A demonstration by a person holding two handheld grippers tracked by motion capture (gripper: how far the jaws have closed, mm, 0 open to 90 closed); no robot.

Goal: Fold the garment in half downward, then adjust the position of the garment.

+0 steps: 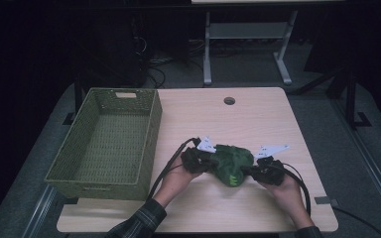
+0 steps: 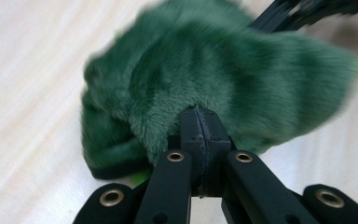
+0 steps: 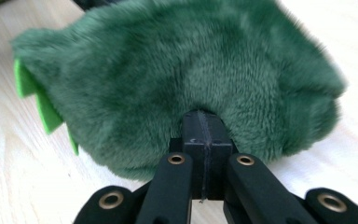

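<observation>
**Green plush toy pinched from both sides**

Pale wooden table (image 1: 258,119) is bearing the scene, dark room behind it. Lying low at centre frame of the high view, a dark green plush toy (image 1: 232,162) with bright green felt spikes is being pinched from both sides: the left gripper (image 1: 209,159) is clamping its fur at one end, the right gripper (image 1: 252,170) at the other. At the left of the frame, an olive woven basket (image 1: 150,144) is sitting on the table.

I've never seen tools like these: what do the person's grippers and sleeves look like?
Each hand holds a black gripper: left gripper, right gripper. Each has two jointed black jaws with brass-ringed rivets, a pale three-cornered plate on top and a black trailing cable. The left sleeve is dark plaid.
</observation>
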